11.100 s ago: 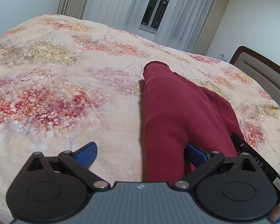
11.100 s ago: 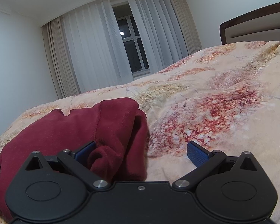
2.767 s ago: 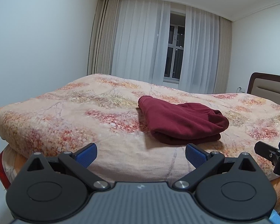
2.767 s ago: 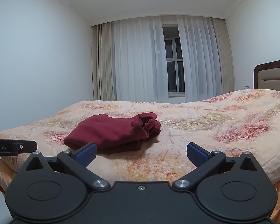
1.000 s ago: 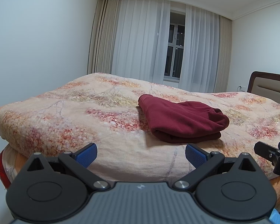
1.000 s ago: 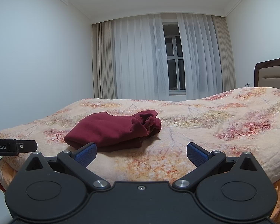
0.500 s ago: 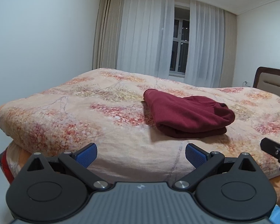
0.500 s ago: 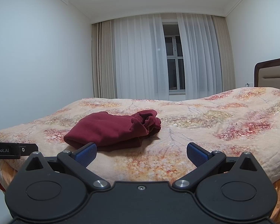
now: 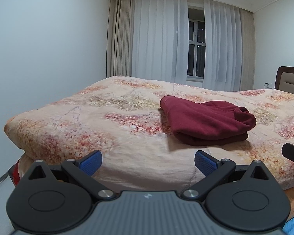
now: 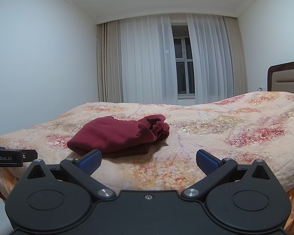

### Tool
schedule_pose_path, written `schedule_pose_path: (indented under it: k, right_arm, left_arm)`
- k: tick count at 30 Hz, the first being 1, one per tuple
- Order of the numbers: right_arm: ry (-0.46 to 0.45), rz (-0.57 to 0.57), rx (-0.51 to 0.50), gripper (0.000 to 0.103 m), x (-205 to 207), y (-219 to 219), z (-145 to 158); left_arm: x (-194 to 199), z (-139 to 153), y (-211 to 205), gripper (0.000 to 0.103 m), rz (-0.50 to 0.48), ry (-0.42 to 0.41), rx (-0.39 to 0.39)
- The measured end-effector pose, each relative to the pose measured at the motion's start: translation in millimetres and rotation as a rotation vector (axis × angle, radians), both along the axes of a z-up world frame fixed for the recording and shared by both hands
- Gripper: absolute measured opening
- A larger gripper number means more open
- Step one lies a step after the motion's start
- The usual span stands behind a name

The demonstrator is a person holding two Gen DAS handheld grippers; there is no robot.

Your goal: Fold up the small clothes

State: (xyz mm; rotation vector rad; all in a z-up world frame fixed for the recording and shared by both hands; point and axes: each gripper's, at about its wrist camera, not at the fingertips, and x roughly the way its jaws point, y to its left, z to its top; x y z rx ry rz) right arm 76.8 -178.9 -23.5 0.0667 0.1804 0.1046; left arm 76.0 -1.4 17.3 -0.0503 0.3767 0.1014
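Dark red garment (image 9: pixel 205 122) lies folded in a thick bundle on the floral bedspread (image 9: pixel 107 121), toward the near edge of the bed. Left gripper (image 9: pixel 148 163) released, blue pads wide apart, holding nothing, short of the bed edge. Right gripper (image 10: pixel 148 161) likewise spread and empty, clear of the cloth. Curtained window (image 10: pixel 183 66) on the far wall.
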Motion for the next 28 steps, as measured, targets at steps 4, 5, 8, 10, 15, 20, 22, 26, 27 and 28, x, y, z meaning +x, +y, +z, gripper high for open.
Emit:
schedule_pose_path:
  k: [4,5,8,10,15,20,22,26,27,28]
  right_arm:
    - [0.001,0.000,0.000,0.102,0.1,0.1,-0.1]
    - [0.001,0.000,0.000,0.102,0.2,0.1,-0.2]
    - [0.002,0.001,0.000,0.102,0.5,0.2,-0.3]
    - [0.004,0.001,0.000,0.102,0.3,0.0,-1.2]
    - [0.012,0.001,0.003,0.102,-0.5,-0.8,-5.4]
    - [0.021,0.000,0.005,0.102,2.9,-1.0,-5.8]
    - [0.026,-0.001,0.007,0.102,2.9,-1.6,-6.6]
    - [0.035,-0.003,0.009,0.102,3.3,-2.0,-8.1]
    - [0.037,-0.004,0.009,0.102,3.0,-2.4,-8.4]
    - [0.040,-0.004,0.010,0.102,4.7,-1.8,-9.0]
  left_arm:
    - [0.8,-0.6,0.2,0.103,0.002,0.003,0.002]
    - [1.0,-0.9,1.2,0.103,0.001,0.003,-0.001]
    - [1.0,-1.4,2.0,0.103,0.002,0.005,-0.004]
    - [1.2,-1.6,2.6,0.103,0.002,0.006,-0.005]
    - [3.2,-3.2,3.1,0.103,0.003,0.016,-0.007]
    - [5.0,-5.3,2.4,0.103,0.003,0.026,-0.001]
    - [5.5,-6.0,1.8,0.103,0.002,0.028,0.001]
    - [7.5,-7.7,1.2,0.103,0.000,0.035,0.005]
    - [7.9,-8.3,1.2,0.103,0.000,0.038,0.006]
    - [8.3,-9.0,1.1,0.103,0.000,0.040,0.007]
